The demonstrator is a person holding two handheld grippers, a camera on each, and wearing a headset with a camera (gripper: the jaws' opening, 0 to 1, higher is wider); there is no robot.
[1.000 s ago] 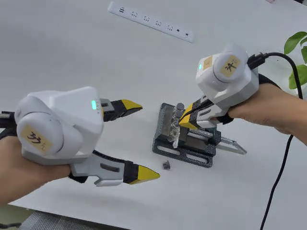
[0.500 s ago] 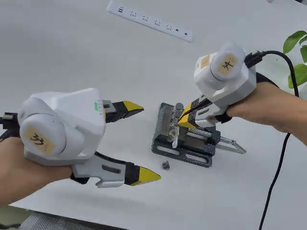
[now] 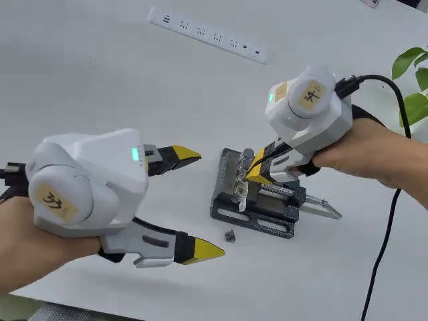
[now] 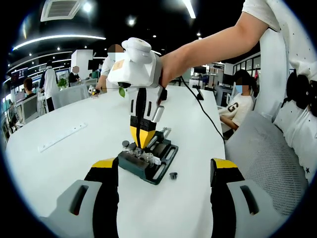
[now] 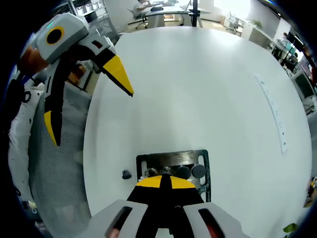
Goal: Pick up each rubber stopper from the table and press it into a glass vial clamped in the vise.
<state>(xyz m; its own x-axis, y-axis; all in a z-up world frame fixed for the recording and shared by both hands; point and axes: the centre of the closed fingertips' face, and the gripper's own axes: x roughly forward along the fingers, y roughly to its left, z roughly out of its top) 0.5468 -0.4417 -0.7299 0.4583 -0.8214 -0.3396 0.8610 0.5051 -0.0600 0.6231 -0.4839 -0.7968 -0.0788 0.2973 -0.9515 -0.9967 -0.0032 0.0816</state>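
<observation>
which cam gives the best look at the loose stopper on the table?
Head view: the loose stopper lies unobstructed on the bare white table, just in front of the vise. The left gripper view also shows it clearly, but smaller, beside the vise. In the right gripper view it is just a small dark blob near the vise's corner.

We're looking at a wide white tabletop [image 3: 100, 87], and planted on it is the dark metal bench vise [image 3: 251, 215], sitting flat on its slotted base. Just beside the vise's near edge, one small dark grey rubber stopper [image 3: 229, 235] lies loose on the surface. Well beyond the vise, on the far side, a long white power strip [image 3: 207, 35] lies flat.
</observation>
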